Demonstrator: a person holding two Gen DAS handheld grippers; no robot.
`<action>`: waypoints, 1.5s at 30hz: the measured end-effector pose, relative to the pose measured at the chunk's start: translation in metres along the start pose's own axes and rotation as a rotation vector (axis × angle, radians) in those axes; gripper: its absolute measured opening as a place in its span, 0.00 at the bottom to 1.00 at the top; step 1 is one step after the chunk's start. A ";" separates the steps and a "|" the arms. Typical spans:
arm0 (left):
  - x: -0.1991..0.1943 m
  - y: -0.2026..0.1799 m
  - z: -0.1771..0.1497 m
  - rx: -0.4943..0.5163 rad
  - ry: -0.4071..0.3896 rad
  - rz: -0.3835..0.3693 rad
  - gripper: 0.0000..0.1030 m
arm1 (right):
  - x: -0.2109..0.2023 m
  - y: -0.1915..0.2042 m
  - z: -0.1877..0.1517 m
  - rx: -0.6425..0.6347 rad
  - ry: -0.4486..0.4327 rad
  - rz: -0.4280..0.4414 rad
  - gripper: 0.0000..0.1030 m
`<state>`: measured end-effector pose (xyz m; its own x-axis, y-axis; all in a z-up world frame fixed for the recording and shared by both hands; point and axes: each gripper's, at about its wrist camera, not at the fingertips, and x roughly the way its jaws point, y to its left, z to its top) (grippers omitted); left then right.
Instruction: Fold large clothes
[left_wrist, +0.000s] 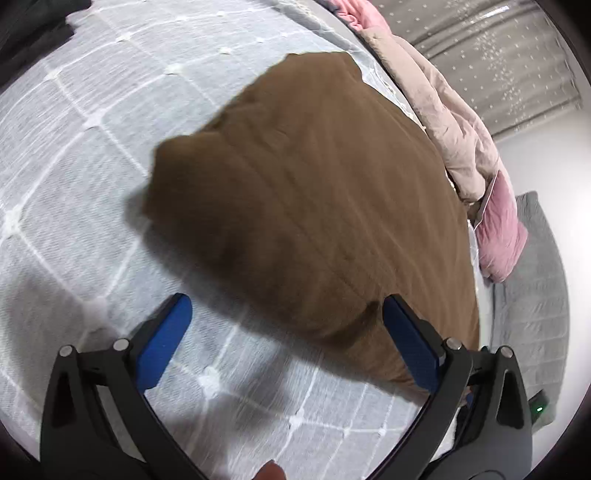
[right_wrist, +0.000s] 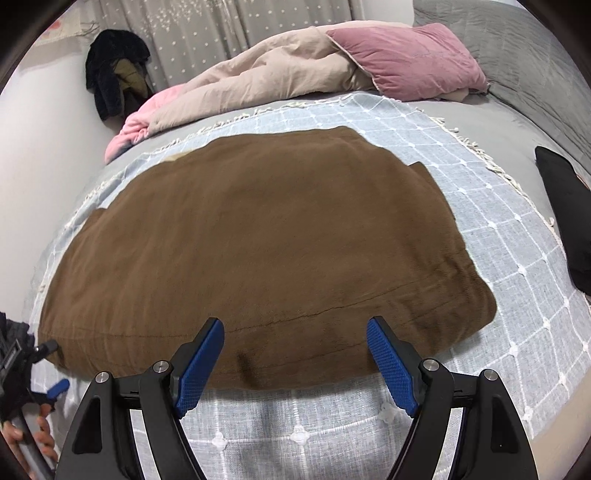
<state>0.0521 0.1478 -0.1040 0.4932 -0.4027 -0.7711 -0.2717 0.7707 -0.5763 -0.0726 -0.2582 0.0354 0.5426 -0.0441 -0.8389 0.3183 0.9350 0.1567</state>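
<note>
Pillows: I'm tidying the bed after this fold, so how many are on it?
1. A pink pillow lies at the far end of the bed, on the beige duvet, beyond the brown garment. Others may be hidden under the duvet.

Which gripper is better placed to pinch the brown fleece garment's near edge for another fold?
Probably the right gripper: its open jaws straddle the brown fleece garment hem. The left gripper, also open, hangs mostly over the checked blanket beside a corner.
</note>
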 end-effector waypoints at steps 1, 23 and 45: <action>0.003 -0.002 -0.001 0.005 -0.012 0.015 0.99 | 0.003 0.001 0.000 -0.004 0.004 -0.004 0.78; 0.032 0.018 0.044 -0.369 -0.197 -0.330 0.96 | 0.026 0.040 0.003 -0.146 -0.083 0.041 0.78; -0.048 -0.196 -0.007 0.468 -0.464 -0.395 0.23 | 0.085 0.049 0.026 -0.046 0.109 0.422 0.78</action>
<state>0.0755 0.0122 0.0445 0.8051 -0.5231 -0.2796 0.3243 0.7830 -0.5308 0.0093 -0.2248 -0.0149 0.5316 0.3800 -0.7570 0.0503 0.8780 0.4760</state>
